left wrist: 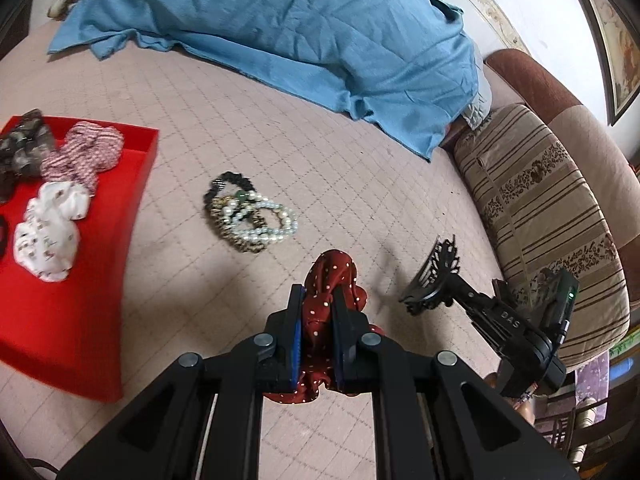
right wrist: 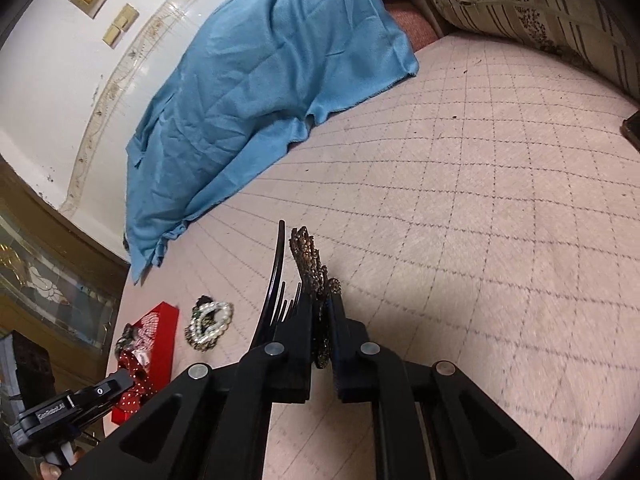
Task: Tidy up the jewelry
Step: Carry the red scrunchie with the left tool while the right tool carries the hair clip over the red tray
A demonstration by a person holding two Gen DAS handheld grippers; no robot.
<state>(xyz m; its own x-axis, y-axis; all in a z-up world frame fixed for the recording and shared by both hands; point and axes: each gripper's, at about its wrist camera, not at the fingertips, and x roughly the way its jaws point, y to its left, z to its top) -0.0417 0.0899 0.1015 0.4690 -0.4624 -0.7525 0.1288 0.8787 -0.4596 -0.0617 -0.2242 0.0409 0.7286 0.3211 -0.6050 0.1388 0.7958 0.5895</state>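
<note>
scrunchie (left wrist: 328, 300) clenched between left jaws, hair claw (right wrist: 308, 280) clenched between right jaws

On the pink quilted mattress (left wrist: 320, 152) the red shallow cardboard tray (left wrist: 80, 280) lies at the left, holding three fabric scrunchies (left wrist: 80, 152). The heap of pearl and dark bead bracelets (left wrist: 250, 212) lies just right of it. The crumpled blue cotton cloth (left wrist: 280, 20) lies behind both, and the striped beige bolster cushion (left wrist: 540, 208) runs along the right edge.

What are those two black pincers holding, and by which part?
The left gripper pinches a dark red, white-dotted fabric scrunchie across its bunched middle. The right gripper clamps a black toothed hair claw clip at its glittery base, teeth pointing away.
</note>
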